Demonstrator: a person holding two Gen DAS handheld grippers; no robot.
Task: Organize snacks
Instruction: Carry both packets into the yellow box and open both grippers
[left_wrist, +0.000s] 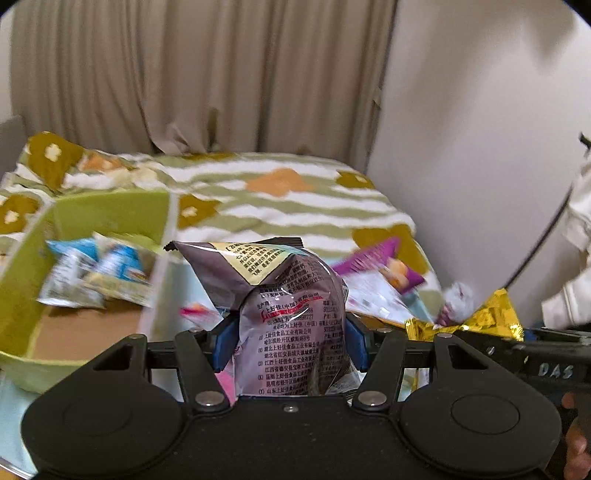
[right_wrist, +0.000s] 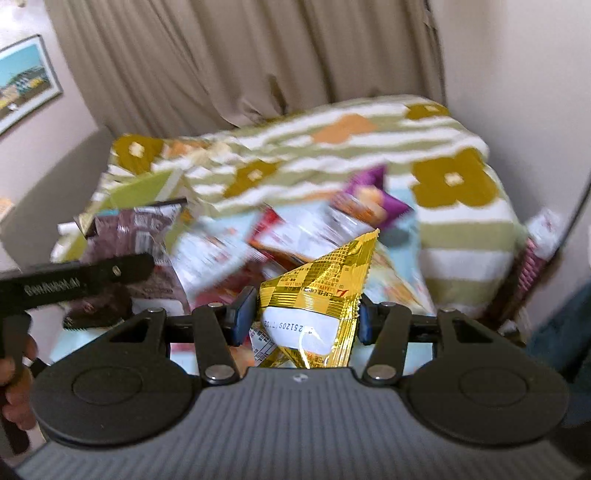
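Both jaws are closed partway, each clamped on a snack packet. On the left gripper, the blue pads press the two sides of a grey-purple foil bag, which stands upright between them with its crimped top edge tilted toward the left. On the right gripper, the jaws pinch a gold foil packet at its lower half; the packet's pointed corner rises up and to the right. In the left wrist view, a green box sits to the left of the held bag and contains blue-and-white packets lying on its brown floor. A purple packet lies to the right of the bag, beyond the jaws, with further wrappers around it that are too blurred to identify. The gold foil packet appears at the right edge of that view, next to the black body of the right gripper. In the right wrist view, a loose heap of packets fills the area ahead of the jaws. A bed with a green, white and ochre patterned blanket lies behind the heap, and beige curtains hang behind the bed.
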